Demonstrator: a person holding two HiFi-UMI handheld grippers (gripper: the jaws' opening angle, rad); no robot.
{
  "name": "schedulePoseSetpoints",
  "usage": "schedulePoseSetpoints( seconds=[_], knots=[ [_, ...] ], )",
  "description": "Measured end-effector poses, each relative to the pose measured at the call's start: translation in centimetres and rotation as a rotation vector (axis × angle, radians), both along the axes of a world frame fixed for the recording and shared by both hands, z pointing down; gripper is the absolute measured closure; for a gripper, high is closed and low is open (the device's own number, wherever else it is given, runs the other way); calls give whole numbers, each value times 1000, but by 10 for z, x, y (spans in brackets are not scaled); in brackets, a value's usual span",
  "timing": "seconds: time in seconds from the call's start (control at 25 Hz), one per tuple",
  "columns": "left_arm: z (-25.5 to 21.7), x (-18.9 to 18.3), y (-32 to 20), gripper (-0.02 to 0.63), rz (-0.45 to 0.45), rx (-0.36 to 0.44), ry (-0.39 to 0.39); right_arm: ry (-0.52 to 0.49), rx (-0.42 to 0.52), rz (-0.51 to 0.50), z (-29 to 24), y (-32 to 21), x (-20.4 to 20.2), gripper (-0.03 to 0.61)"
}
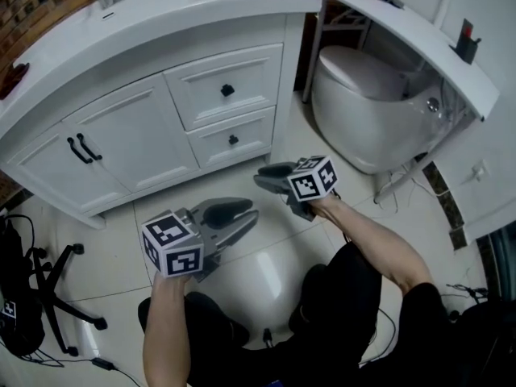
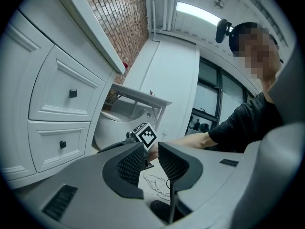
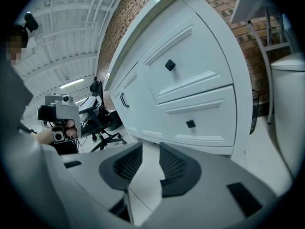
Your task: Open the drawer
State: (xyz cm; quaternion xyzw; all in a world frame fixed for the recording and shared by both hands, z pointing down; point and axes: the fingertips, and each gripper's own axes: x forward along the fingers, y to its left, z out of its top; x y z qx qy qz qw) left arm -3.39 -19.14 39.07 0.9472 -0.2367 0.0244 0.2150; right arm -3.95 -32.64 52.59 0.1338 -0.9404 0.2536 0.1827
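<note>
Drawers, two of them, sit stacked at the right end of the vanity (image 1: pixel 121 139). Both the upper drawer (image 1: pixel 242 75) and the lower drawer (image 1: pixel 246 131) are shut flush with the frame, and each has one small dark knob (image 1: pixel 227 90) at its centre. The countertop (image 1: pixel 161 18) overhangs both fronts with a curved edge. A white corner post borders the drawers on the right, and the cabinet doors (image 1: pixel 133 127) with their dark bar handles stand to the left.

The toilet (image 1: pixel 363 103) stands just right of the vanity with a narrow gap between them, and a white shelf (image 1: pixel 419 43) runs above it. The tiled floor (image 1: pixel 266 252) lies bare between the person and the drawer fronts. A chair base (image 1: pixel 60 293) stands well apart at the left.

The left gripper (image 1: pixel 232 214) hangs over the floor, well short of the vanity, with its jaws apart and nothing between them. The right gripper (image 1: pixel 272 174) is nearer the lower drawer but not touching it. Its jaws are also apart, and only floor shows in the gap.

The only print to be seen is the black-and-white square markers on each gripper's cube. None of it is readable as text.
</note>
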Motion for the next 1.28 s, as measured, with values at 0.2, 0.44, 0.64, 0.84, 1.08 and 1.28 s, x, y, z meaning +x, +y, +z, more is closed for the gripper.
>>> schedulePoseSetpoints(
  seconds=[0.2, 0.44, 0.64, 0.84, 1.08, 1.28],
  knots=[
    [3, -5, -4, 512, -13, -14, 15, 31, 5, 15, 10, -14, -10, 439],
    [2, -10, -8, 512, -25, -19, 35, 31, -3, 40, 13, -33, -23, 411],
    [1, -13, -12, 512, -36, -28, 47, 68, -9, 67, 21, -50, -28, 410],
    [0, -16, -14, 509, -45, -29, 54, 82, -9, 120, 26, -78, -34, 410],
    [1, -14, -16, 497, -47, -31, 51, 82, 38, 149, 25, -100, -45, 410],
    [2, -11, -18, 497, -44, -34, 50, 72, 47, 182, 35, -113, -50, 410]
  ],
)
